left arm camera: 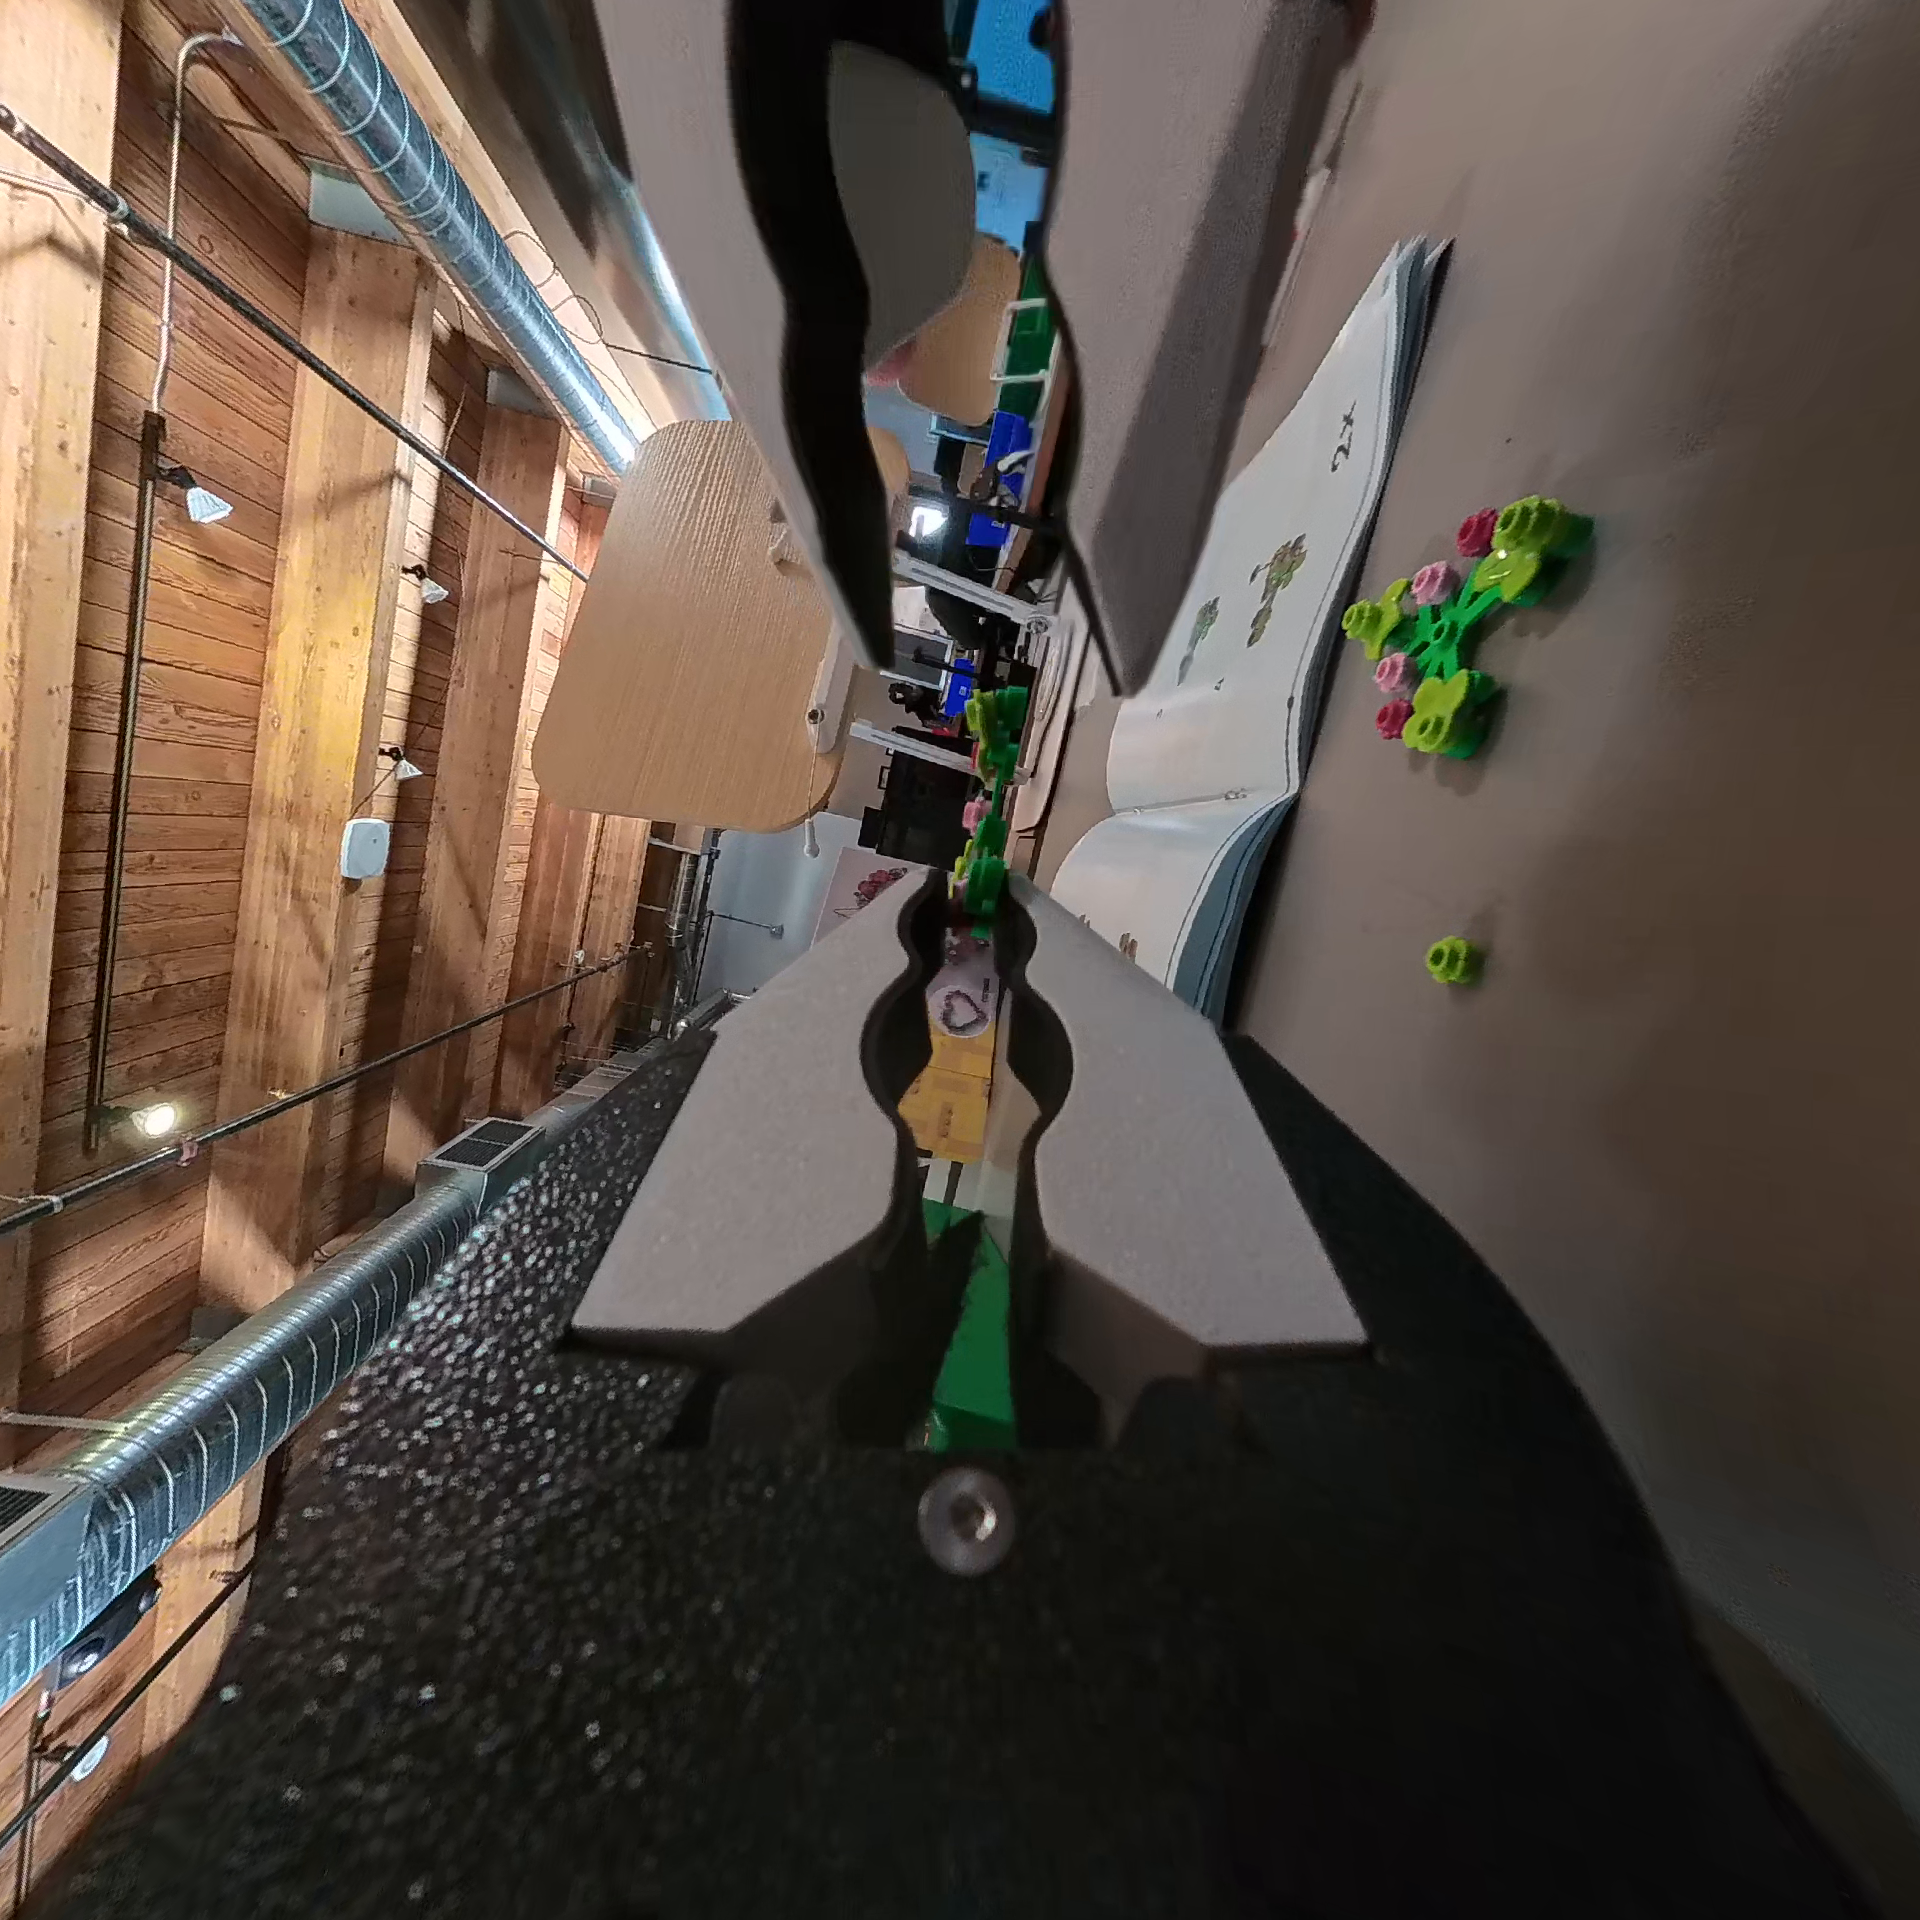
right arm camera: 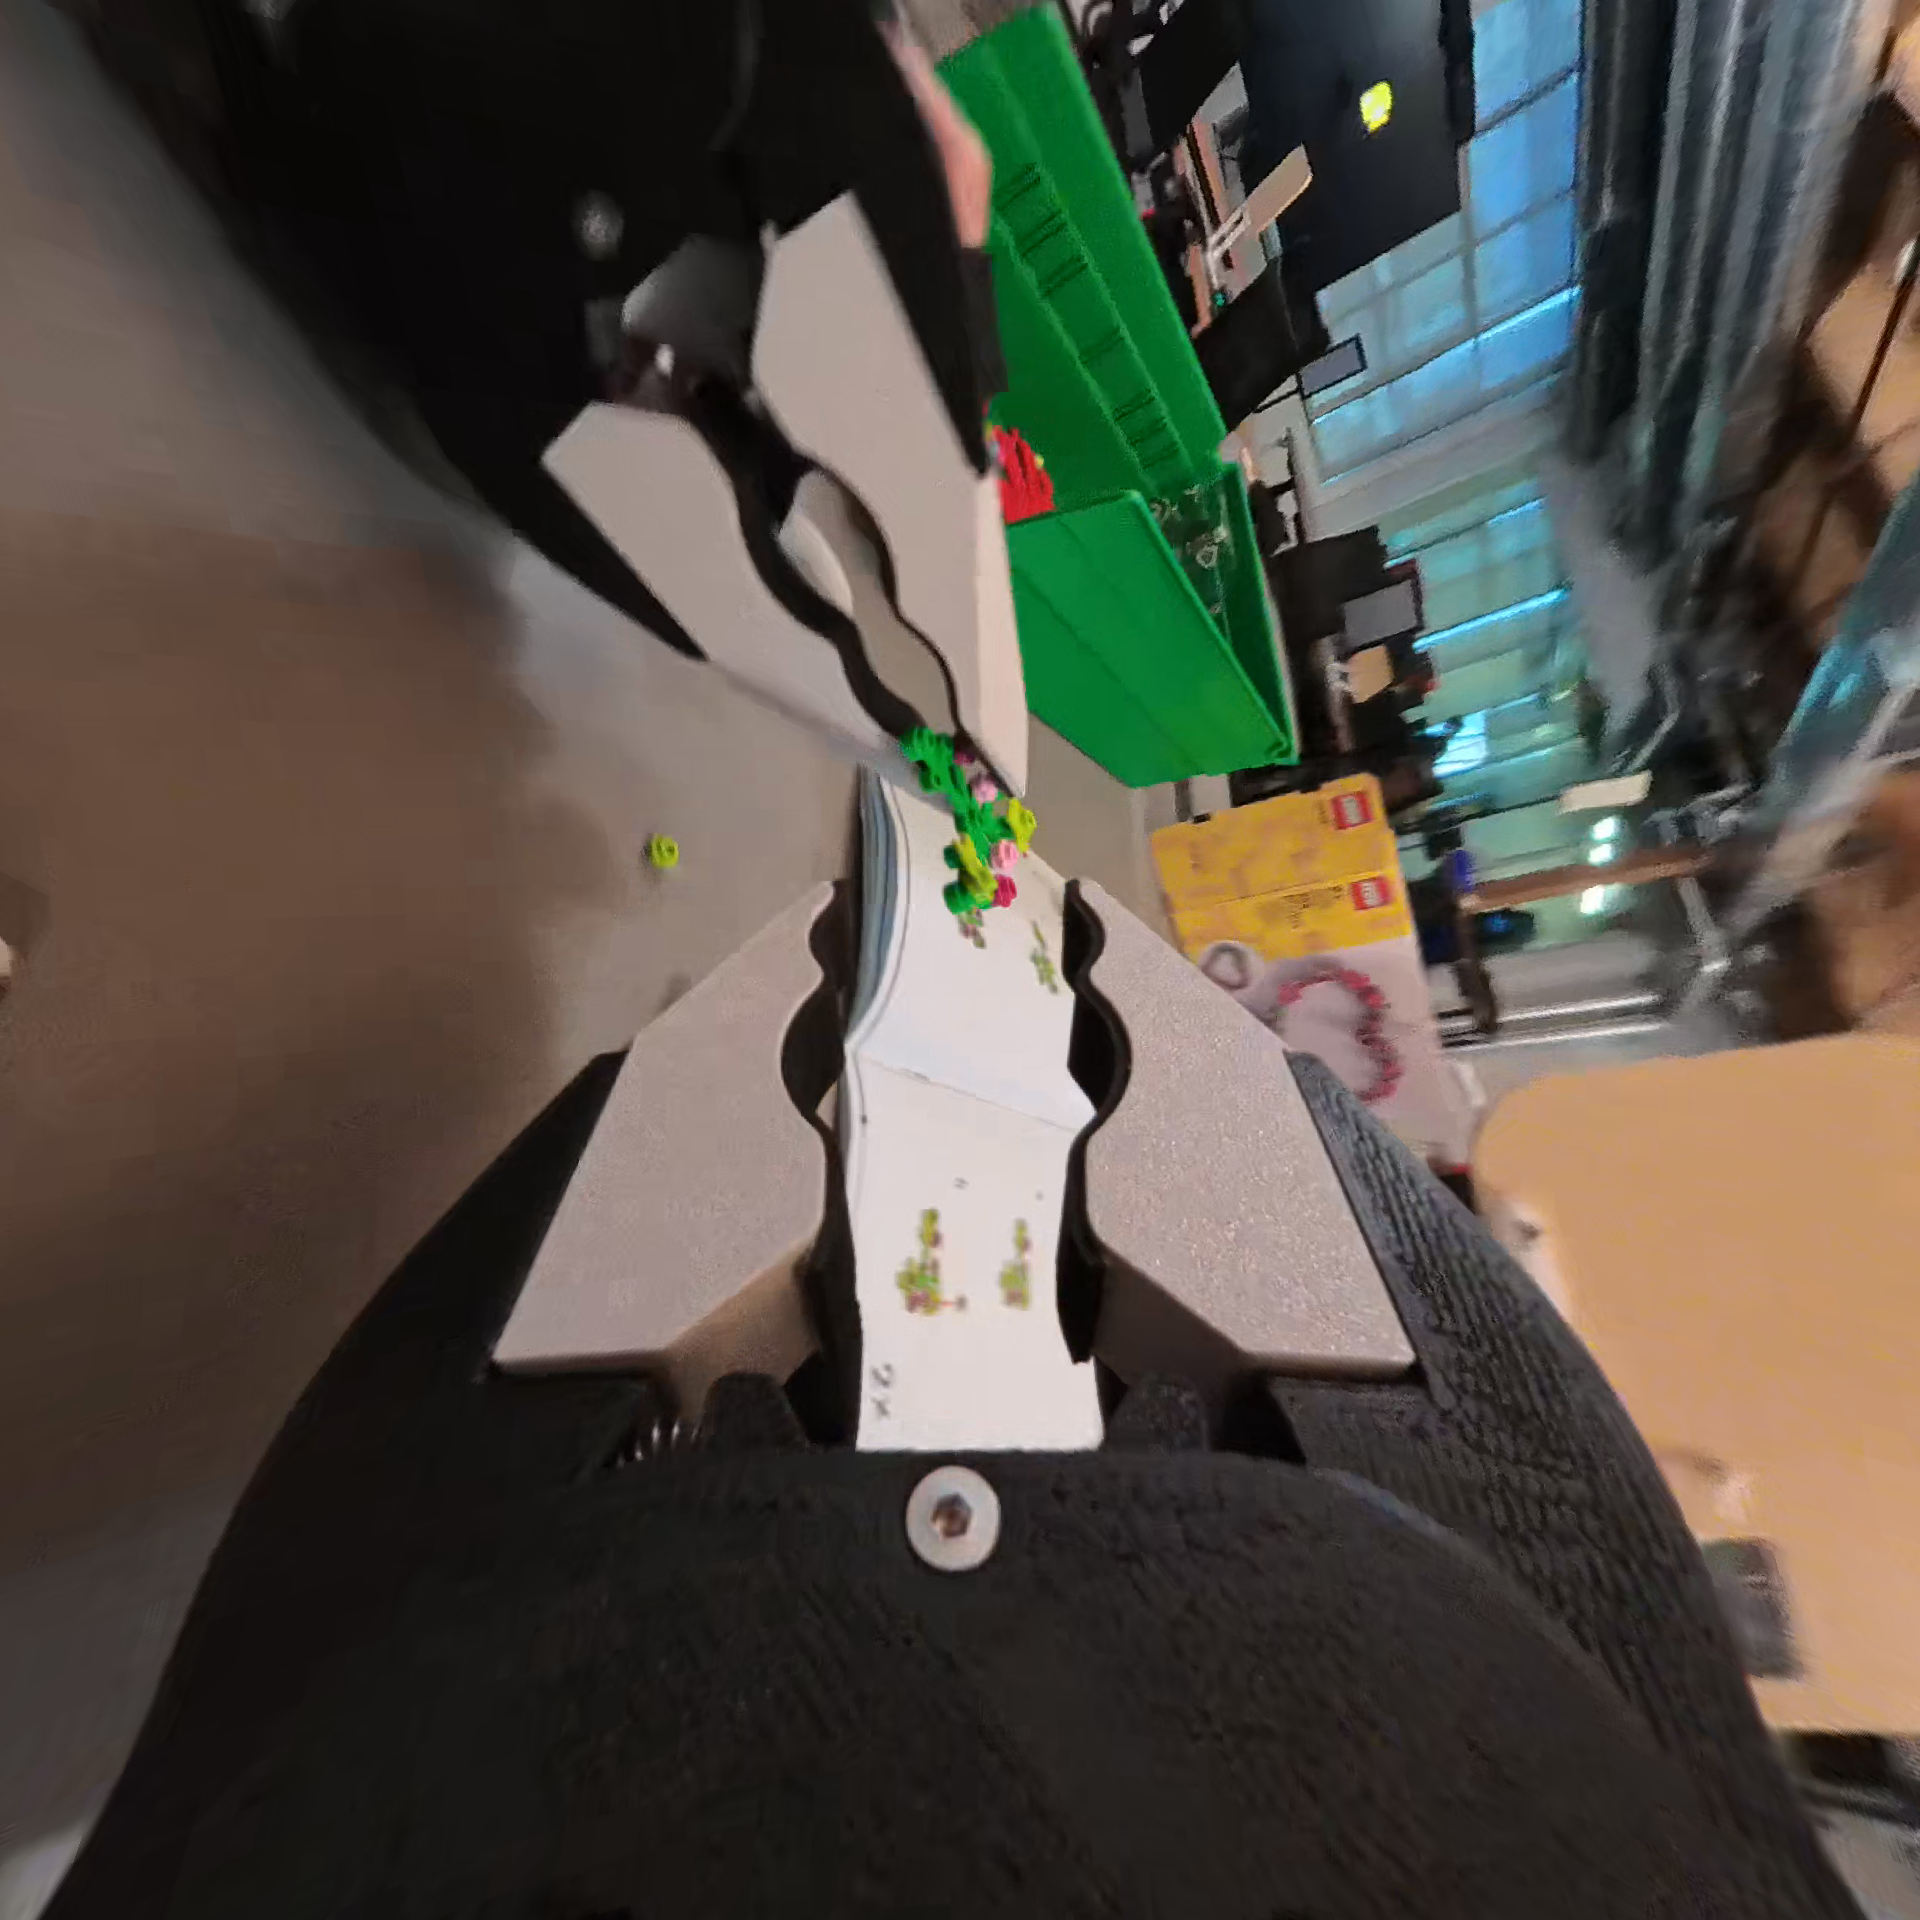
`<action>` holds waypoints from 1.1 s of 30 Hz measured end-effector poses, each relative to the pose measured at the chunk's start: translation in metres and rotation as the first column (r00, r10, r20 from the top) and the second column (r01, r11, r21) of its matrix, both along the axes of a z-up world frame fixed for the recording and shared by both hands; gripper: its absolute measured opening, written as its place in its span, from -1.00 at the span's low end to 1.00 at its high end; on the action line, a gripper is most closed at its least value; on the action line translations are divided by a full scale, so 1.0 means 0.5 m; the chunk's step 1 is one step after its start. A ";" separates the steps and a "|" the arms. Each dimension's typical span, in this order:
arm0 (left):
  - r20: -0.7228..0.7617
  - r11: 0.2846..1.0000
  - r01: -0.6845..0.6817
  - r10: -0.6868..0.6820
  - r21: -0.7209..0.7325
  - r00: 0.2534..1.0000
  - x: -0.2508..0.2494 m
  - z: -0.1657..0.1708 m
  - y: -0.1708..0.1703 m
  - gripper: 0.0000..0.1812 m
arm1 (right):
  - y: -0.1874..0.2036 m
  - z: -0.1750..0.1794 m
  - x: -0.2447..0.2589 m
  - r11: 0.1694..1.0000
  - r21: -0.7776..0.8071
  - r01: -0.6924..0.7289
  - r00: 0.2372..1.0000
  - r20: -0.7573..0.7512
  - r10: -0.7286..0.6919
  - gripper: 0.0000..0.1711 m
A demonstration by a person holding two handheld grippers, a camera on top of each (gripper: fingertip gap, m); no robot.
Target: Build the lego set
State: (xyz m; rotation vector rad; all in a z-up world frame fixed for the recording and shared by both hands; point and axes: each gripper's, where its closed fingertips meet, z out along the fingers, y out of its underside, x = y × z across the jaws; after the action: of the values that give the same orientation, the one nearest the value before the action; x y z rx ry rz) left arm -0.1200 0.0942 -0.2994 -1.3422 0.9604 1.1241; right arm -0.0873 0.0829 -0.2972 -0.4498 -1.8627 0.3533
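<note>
Left wrist view, left to right: the left gripper (left arm camera: 977,894), grey jagged fingers on a black textured body, is closed to a narrow gap on a green plastic lego sprig with lime leaves and pink flower studs (left arm camera: 987,800). The sprig sticks out past the fingertips, held off the table. Beyond it hangs the right gripper (left arm camera: 1003,665), tips apart, nothing in them. Next comes the open white instruction booklet (left arm camera: 1247,644) lying on the grey-brown matte table (left arm camera: 1714,1039). Further right a second, finished green lego sprig with lime leaves and pink and dark red flowers (left arm camera: 1449,634) lies flat on the table, and near it sits a single loose lime-green round flower stud (left arm camera: 1455,959), well apart from both grippers.

Right wrist view: the right gripper (right arm camera: 951,894) shows its fingers moderately wide and empty, aimed at the held sprig (right arm camera: 977,831) just ahead. The booklet (right arm camera: 966,1143) is below, with a green plastic bin (right arm camera: 1143,644) and a yellow lego box (right arm camera: 1288,862) to the right.

Risks, as judgement:
- The grip is only on the sprig's end, so a push from the right gripper could twist it out or pop off a flower.
- The frame is blurred, so alignment is uncertain.
- The loose stud is tiny and round, and could roll away if nudged.
</note>
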 end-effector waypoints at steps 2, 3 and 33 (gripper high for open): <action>0.000 1.000 0.002 -0.002 -0.001 1.000 0.001 -0.001 0.000 -0.94 | 0.004 -0.014 -0.003 0.993 0.116 -0.013 1.000 0.003 0.012 -0.58; 0.001 1.000 0.002 -0.002 -0.001 1.000 0.001 0.000 0.000 -0.94 | 0.006 -0.019 -0.005 0.987 0.157 -0.017 1.000 0.002 0.017 -0.60; 0.059 0.999 0.000 0.002 -0.035 0.998 -0.001 -0.008 0.000 -0.94 | 0.015 -0.009 -0.028 0.968 0.234 0.093 0.992 -0.102 -0.071 -0.91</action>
State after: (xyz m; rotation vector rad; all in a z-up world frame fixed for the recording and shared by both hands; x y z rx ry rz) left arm -0.1203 0.0945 -0.3032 -1.3966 0.9396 1.0672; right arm -0.1012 0.0905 -0.3015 -0.3389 -1.7632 0.0901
